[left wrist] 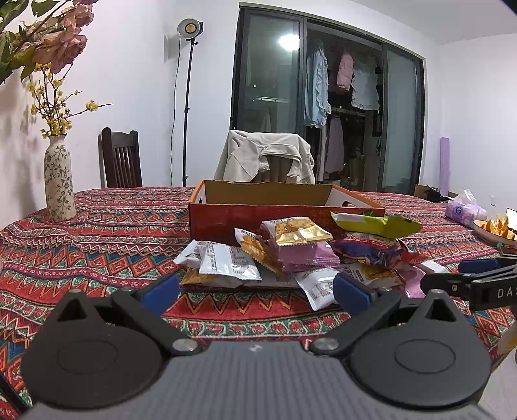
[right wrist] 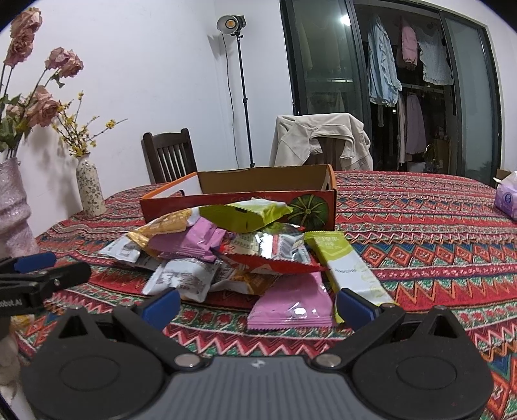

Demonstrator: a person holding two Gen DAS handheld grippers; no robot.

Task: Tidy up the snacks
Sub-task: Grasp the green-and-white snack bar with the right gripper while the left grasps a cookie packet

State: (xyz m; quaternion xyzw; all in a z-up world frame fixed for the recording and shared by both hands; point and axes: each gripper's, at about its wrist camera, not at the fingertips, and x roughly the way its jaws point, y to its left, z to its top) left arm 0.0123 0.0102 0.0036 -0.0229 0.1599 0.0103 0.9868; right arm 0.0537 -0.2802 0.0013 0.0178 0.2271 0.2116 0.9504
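On patterned tablecloth [right wrist: 420, 226] | snack packets [right wrist: 226, 252] | cardboard box [right wrist: 239, 206] | floral vase [left wrist: 59, 184]

Both wrist views sit low over the patterned red cloth-covered worktop [left wrist: 97, 232], facing the open red cardboard box [left wrist: 226, 223] from near; the left looks from its left, the right from its right, sharing the heaped foil snack packets [right wrist: 226, 252].

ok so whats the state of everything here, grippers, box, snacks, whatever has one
left gripper: open, empty, low in front of the pile
right gripper: open, empty, pink packet between its fingers, not gripped
cardboard box: open top, upright, contents hidden from this angle
snack pile: loose heap on the tablecloth, outside the box
pink packet: sealed, lying flat
studio lamp: on
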